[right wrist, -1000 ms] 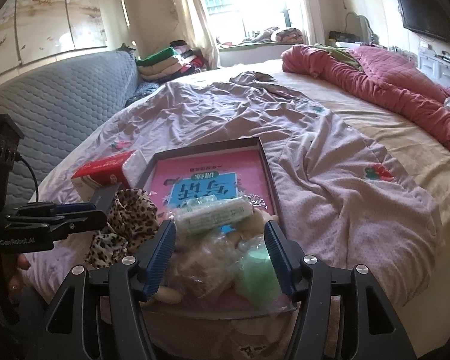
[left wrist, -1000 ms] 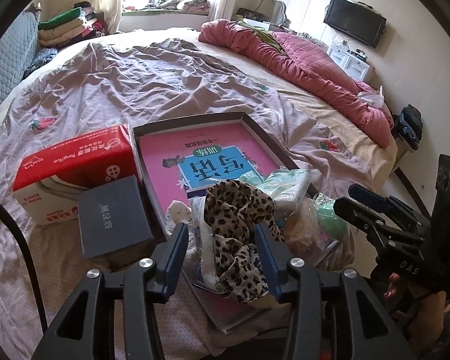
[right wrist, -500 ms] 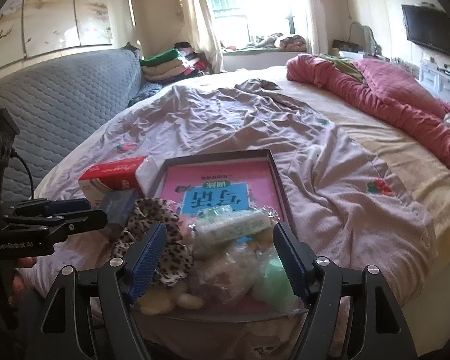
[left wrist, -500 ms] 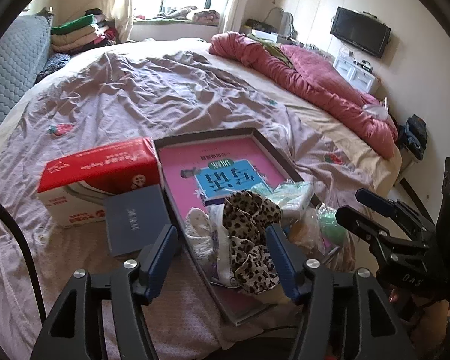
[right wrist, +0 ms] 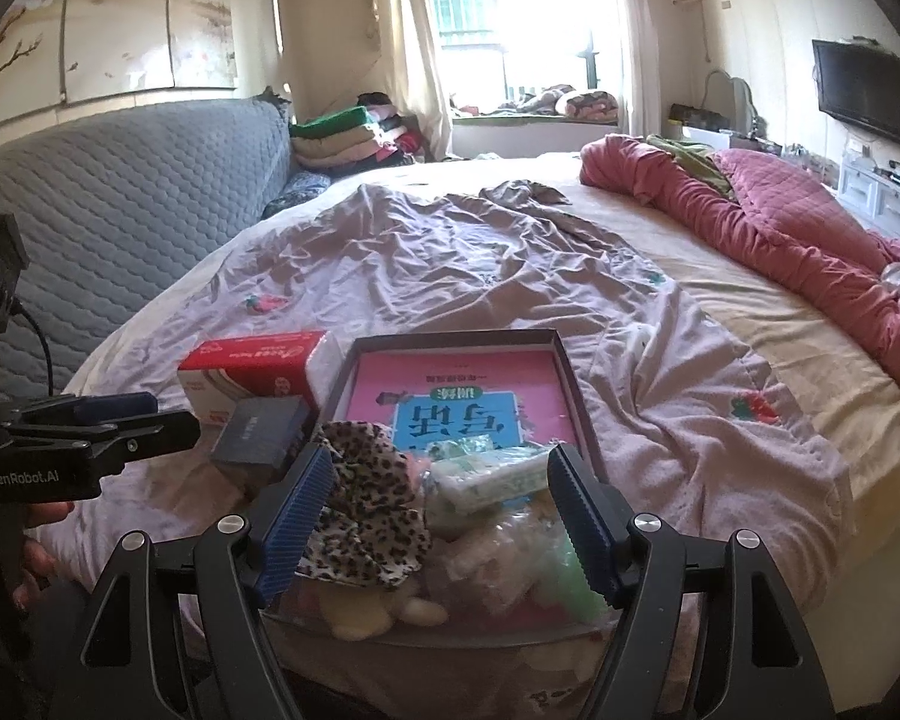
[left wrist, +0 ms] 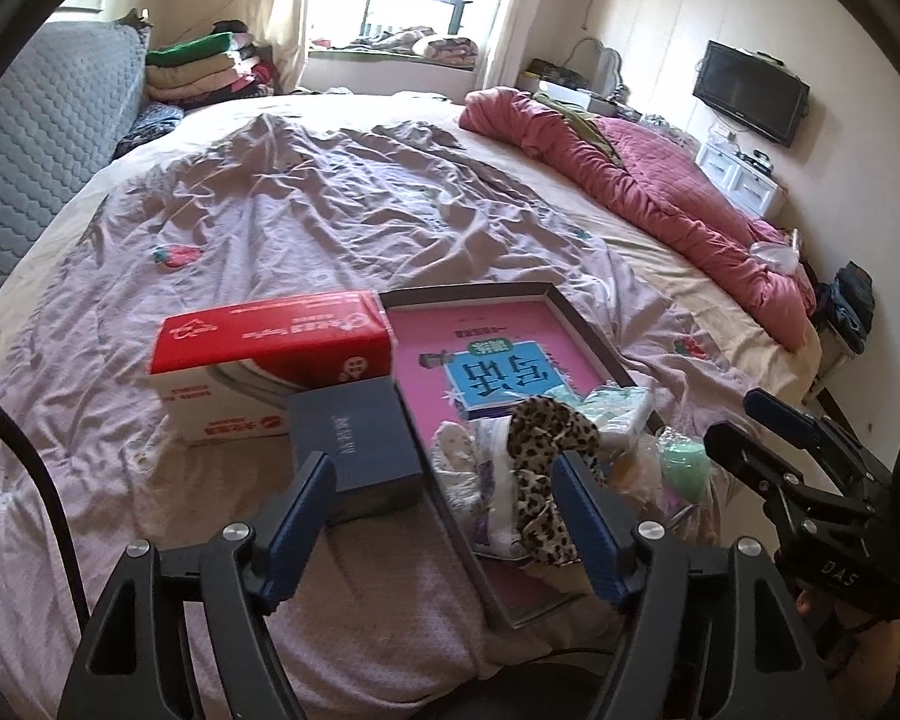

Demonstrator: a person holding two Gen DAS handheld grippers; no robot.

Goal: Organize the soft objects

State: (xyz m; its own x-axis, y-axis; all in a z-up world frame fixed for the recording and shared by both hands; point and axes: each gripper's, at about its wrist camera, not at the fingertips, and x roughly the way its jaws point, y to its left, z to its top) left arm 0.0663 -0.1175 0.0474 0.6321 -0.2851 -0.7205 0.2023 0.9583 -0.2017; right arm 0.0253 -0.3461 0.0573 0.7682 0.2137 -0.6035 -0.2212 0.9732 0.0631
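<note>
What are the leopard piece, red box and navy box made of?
Leopard-print piece: soft woven fabric, matte; it bunches and drapes.
Red box: printed cardboard, slightly glossy, crisp edges; probably tissues.
Navy box: rigid paperboard, matte, sharp corners; probably a gift box.

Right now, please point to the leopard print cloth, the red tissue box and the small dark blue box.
leopard print cloth [right wrist: 369,519]: right wrist view, middle of its crumpled folds.
red tissue box [left wrist: 270,330]: left wrist view, on its red top face.
small dark blue box [left wrist: 351,438]: left wrist view, on its lid.
</note>
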